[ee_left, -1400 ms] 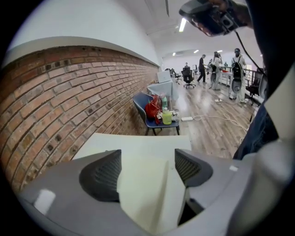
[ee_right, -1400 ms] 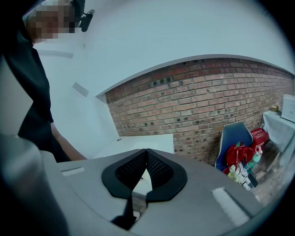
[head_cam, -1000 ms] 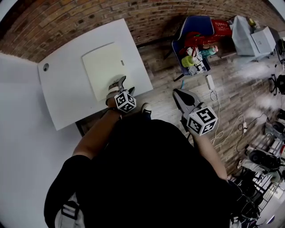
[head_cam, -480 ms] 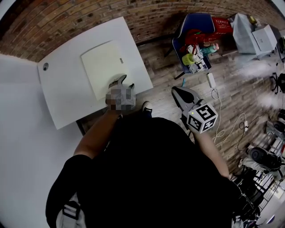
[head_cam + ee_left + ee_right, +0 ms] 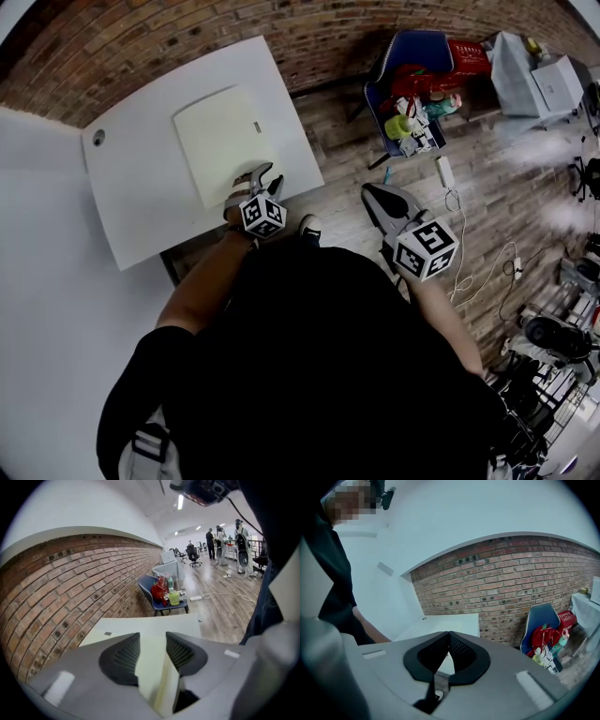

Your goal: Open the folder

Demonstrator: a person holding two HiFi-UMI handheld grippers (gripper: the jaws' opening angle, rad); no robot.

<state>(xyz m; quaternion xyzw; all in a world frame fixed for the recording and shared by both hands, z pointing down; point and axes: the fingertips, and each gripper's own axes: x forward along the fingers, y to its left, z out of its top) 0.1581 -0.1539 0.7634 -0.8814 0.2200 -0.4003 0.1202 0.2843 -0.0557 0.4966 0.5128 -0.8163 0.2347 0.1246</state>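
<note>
Your left gripper (image 5: 265, 175) sat at the near edge of the square white table (image 5: 141, 216), tipped downward. The flat, cream-coloured card folder (image 5: 220, 141) lay straight ahead of it on that table, toward the table's right side. The folder's long axis ran from the table's near edge toward its far edge, roughly in line with the way the gripper pointed. Its near short edge reached in between the jaws. Those jaws had just been closing and stood partly apart, with the pale sheet in the gap, and I could not see either pad pressing on it. That edge between the pads is what the lift depends on. Your left hand was clearly the nearer one. Your right gripper (image 5: 370, 195) hung off the table's right side over the wooden floor (image 5: 469, 197), well apart from the folder, with its jaws together on nothing. The folder looked plain, thin and closed, lying flat on the table. A small grey label (image 5: 255, 128) sat near its right long edge, and I could not tell which side held the spine.
</note>
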